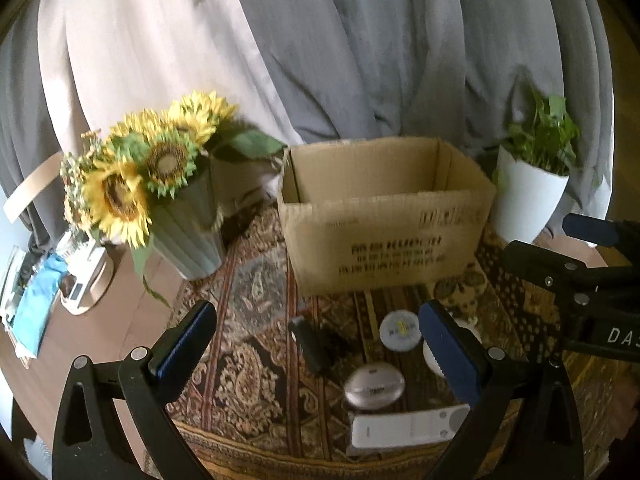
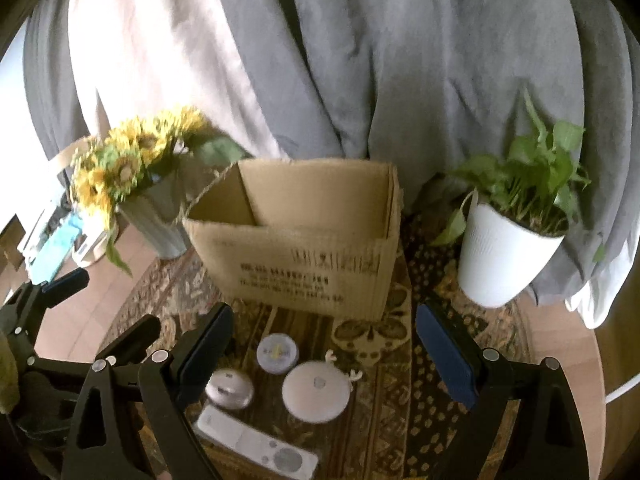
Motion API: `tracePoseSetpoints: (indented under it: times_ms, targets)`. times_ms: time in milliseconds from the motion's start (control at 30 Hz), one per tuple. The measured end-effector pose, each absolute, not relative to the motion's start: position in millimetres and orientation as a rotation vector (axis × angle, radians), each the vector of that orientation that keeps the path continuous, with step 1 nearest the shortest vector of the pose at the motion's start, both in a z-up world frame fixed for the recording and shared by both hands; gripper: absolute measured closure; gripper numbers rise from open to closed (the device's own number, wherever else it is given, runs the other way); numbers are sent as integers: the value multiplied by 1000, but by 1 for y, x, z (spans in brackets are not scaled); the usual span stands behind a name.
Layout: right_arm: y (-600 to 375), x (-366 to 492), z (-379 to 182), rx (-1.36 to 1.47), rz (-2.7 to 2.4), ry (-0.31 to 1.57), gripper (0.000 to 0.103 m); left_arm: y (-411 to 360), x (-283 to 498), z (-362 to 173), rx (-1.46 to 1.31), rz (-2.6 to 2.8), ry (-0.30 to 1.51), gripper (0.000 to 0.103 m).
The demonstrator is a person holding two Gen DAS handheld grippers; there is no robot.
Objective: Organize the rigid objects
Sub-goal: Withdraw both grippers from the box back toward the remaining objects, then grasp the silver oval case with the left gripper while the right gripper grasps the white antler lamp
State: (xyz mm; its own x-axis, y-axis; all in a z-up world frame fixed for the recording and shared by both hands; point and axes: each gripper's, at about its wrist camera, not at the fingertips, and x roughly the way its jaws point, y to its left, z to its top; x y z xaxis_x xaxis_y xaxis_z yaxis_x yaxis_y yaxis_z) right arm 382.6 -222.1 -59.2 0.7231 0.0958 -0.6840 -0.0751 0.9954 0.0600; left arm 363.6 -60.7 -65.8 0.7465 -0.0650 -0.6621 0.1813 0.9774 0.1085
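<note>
Left gripper [image 1: 320,344]: jaws wide apart, nothing between the pads, held above the patterned cloth [image 1: 256,364] on the round table [image 1: 120,280]. Right gripper [image 2: 324,344]: jaws equally wide, holding nothing, hanging over the same cloth beside the left one.

Cardboard box [image 1: 384,240]: open at the top, upright at the middle of the table, printed side toward the cameras; no contents visible inside from either view.

Small items lie on the cloth in front of the box, apart from it. Black rectangular object [image 1: 310,344]: farthest left, too blurred to identify. Small round tin [image 2: 277,353]: nearest the box. Silver oval case [image 2: 229,389]: just in front of the tin. White round device [image 2: 316,392], with small antler-like prongs: to the right of the oval case. White remote control [image 2: 256,442]: nearest the cameras, lying flat, just in front of the oval case.

Vase of sunflowers [image 1: 188,224]: left of the box. White pot with a green plant [image 2: 504,252]: right of the box. Grey and pale curtains [image 2: 360,60] hang behind
</note>
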Motion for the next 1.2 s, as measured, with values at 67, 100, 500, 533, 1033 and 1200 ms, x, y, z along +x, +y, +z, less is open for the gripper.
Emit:
tracePoseSetpoints:
  times_ms: [67, 100, 500, 533, 1033, 1200]
  targets:
    - [-222, 381, -66, 30, 97, 777, 9, -61, 361, -73, 173, -145, 734, 0]
    - [-222, 380, -70, 31, 103, 791, 9, -61, 360, -76, 175, -148, 739, 0]
    - [-218, 378, -108, 21, 135, 914, 9, -63, 348, -108, 199, -188, 807, 0]
    - [-218, 379, -111, 21, 139, 922, 9, -63, 347, -110, 198, -191, 810, 0]
    - [-221, 392, -161, 48, 162, 1067, 9, -73, 351, -152, 188, -228, 860, 2]
    - [-224, 398, -176, 59, 169, 1099, 10, -81, 358, -165, 197, -248, 876, 3]
